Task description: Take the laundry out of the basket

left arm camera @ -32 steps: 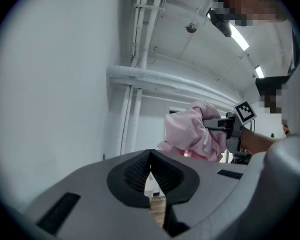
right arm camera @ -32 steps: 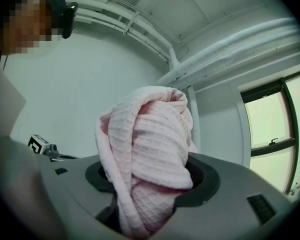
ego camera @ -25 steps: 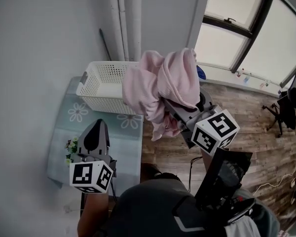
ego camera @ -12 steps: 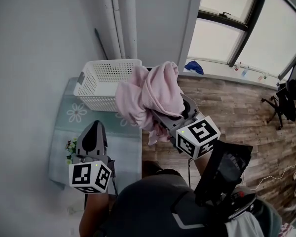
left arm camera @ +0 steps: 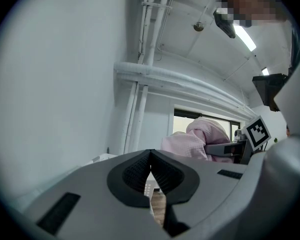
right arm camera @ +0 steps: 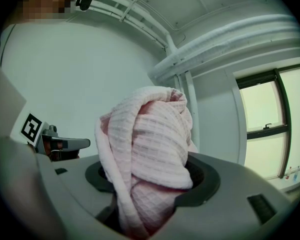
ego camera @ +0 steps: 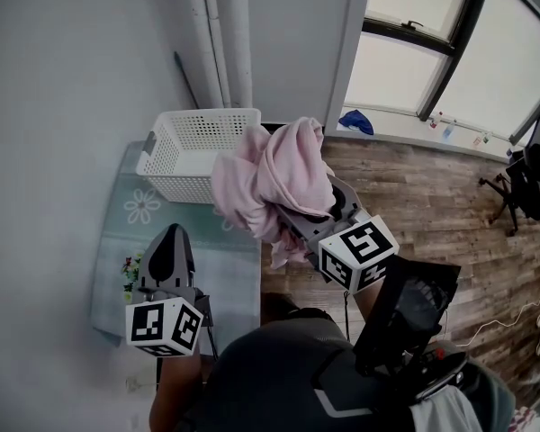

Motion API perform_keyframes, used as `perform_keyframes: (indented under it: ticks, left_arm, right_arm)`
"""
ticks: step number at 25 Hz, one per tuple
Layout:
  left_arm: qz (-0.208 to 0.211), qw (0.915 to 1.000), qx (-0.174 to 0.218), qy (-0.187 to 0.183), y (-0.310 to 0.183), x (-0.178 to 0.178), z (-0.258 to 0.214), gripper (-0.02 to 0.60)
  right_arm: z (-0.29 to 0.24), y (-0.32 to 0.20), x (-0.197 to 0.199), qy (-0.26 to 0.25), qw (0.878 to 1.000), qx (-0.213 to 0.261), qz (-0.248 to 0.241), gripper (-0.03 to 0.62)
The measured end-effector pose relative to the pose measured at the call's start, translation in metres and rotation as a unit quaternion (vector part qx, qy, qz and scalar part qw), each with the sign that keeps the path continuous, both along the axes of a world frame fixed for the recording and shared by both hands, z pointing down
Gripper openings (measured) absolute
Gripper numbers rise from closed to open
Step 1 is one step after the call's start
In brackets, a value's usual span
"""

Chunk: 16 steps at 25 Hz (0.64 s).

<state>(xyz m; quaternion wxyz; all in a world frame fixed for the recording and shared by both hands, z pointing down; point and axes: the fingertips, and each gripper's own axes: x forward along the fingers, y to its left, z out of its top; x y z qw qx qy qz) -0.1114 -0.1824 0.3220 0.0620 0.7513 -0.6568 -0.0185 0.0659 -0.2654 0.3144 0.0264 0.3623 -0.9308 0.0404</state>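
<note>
Right gripper [ego camera: 292, 216] is clamped on the pink waffle-weave cloth [ego camera: 272, 174]. In the right gripper view the bundle [right arm camera: 146, 134] fills the gap between the jaws and both pads press into it.

Left gripper [ego camera: 171, 234] is closed with its tips meeting and nothing between them [left arm camera: 151, 160]. It hangs over the table [ego camera: 117, 232], well apart from the cloth.

**Where the cloth is:** lifted and bunched on the right gripper. In the head view it sits just right of the white perforated basket [ego camera: 193, 147], overlapping its near corner. It looks clear of the rim, with one tail drooping below the jaws. I can't see any other laundry in the part of the basket interior that shows.

**Handling (my read):**
- It is light, fully limp and has no stiffness, so it will sag and swing whichever way you move.
- The waffle texture gives the pads good friction, so slip risk looks low.
- It isn't fragile, so you can squeeze freely.
- You're holding a thick wad of several folds. That is secure, but loose layers could peel out of it.
- Watch that the hanging tail doesn't snag the basket rim.
- If you regrip, take a bunched fold rather than a single edge.

**Writing:** I can't read any brand, care tag or print on the cloth or the basket. The only graphics are the black-and-white square markers on the gripper cubes, and the table has a flower pattern.
</note>
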Motion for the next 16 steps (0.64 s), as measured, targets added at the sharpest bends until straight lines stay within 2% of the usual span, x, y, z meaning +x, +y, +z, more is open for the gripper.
perform_keyframes:
  ticks: [8, 16]
  left_arm:
    - [0.009, 1.0000, -0.003, 0.001, -0.0013, 0.0093, 0.0025, 0.008]
    - [0.007, 1.0000, -0.001, -0.001, 0.0003, 0.0044, 0.0046, 0.008]
  right_arm:
    - [-0.0032, 0.0004, 0.0009, 0.003, 1.000, 0.005, 0.005, 0.299]
    - [-0.0003, 0.0013, 0.0006, -0.001, 1.000, 0.005, 0.012, 0.299]
